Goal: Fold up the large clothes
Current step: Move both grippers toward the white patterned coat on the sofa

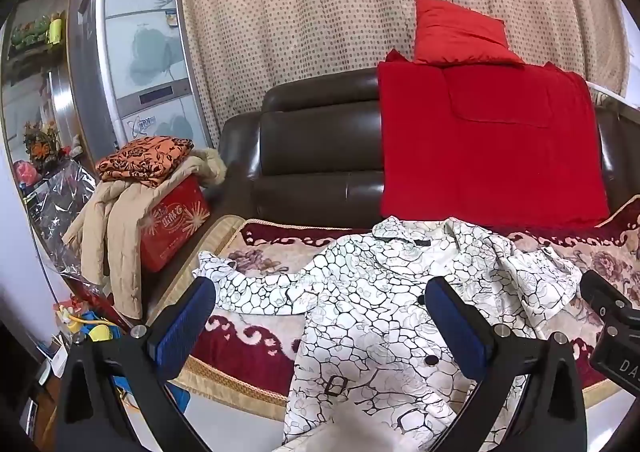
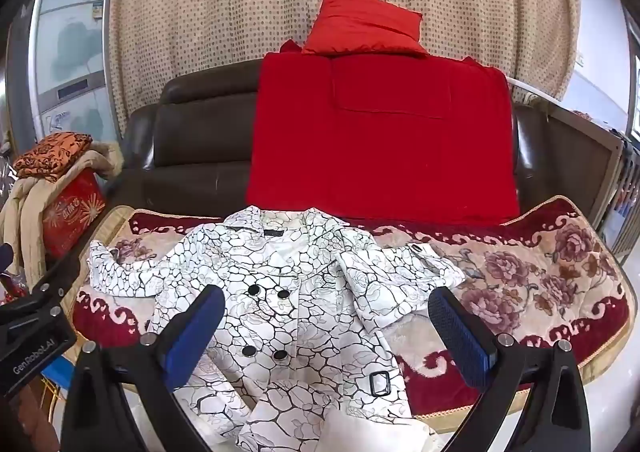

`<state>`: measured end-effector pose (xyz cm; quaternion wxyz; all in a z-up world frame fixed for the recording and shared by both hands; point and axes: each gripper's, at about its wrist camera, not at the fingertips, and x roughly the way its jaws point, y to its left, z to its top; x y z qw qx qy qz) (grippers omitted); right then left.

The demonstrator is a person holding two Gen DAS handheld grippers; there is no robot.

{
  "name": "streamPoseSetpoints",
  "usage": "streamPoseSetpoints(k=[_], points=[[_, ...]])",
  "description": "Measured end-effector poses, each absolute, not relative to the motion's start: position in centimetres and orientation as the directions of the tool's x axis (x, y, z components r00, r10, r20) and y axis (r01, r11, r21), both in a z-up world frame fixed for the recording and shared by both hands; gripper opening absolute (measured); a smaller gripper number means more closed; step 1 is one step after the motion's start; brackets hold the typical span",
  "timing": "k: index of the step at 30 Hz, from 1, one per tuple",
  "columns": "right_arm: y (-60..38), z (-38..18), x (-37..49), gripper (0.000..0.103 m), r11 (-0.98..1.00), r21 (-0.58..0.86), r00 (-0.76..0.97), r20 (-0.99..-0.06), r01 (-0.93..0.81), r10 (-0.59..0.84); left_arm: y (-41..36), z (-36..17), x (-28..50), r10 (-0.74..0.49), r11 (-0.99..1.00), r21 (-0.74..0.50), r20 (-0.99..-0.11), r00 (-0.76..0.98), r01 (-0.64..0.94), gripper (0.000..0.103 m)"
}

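A white coat with a black crackle print (image 1: 372,316) lies face up on the sofa seat, collar toward the backrest, hem hanging over the front edge. It also shows in the right wrist view (image 2: 288,312), with black buttons and a belt buckle (image 2: 380,383). Its left sleeve (image 1: 240,284) stretches out sideways; its right sleeve (image 2: 404,280) lies bunched beside the body. My left gripper (image 1: 320,316) is open and empty above the coat's middle. My right gripper (image 2: 326,326) is open and empty above the coat's front. Neither touches the cloth.
A floral red and beige blanket (image 2: 540,280) covers the seat of a dark leather sofa (image 2: 192,140). A red cloth (image 2: 380,140) and red cushion (image 2: 364,24) sit on the backrest. A red box (image 1: 172,224) with a beige jacket and orange cloth stands at left.
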<state>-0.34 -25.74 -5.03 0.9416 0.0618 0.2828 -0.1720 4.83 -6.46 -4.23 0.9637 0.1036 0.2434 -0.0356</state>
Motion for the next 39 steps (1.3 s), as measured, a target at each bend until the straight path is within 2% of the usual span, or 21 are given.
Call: streamPoseSetpoints(k=[32,36,39], points=[[-26.0,-6.4,1.4,0.103,0.937,0.012,0.760,-0.588,0.349,-0.276,-6.9,-6.0,7.2,0.004,0.976,0.189,-0.511,0.860,0.108,0.103],[-27.0,-7.3,2.0,0.103,0.940,0.031,0.748,-0.614,0.341,-0.251,-7.2,-7.3,8.3,0.002,0.972,0.199,-0.543,0.840,0.126,0.103],[-29.3,-8.8,2.4,0.103,0.945,0.096,0.773,-0.603,0.314,-0.196,-7.3,-9.9,10.2,-0.015,0.963,0.198,-0.635,0.773,0.182,0.103]])
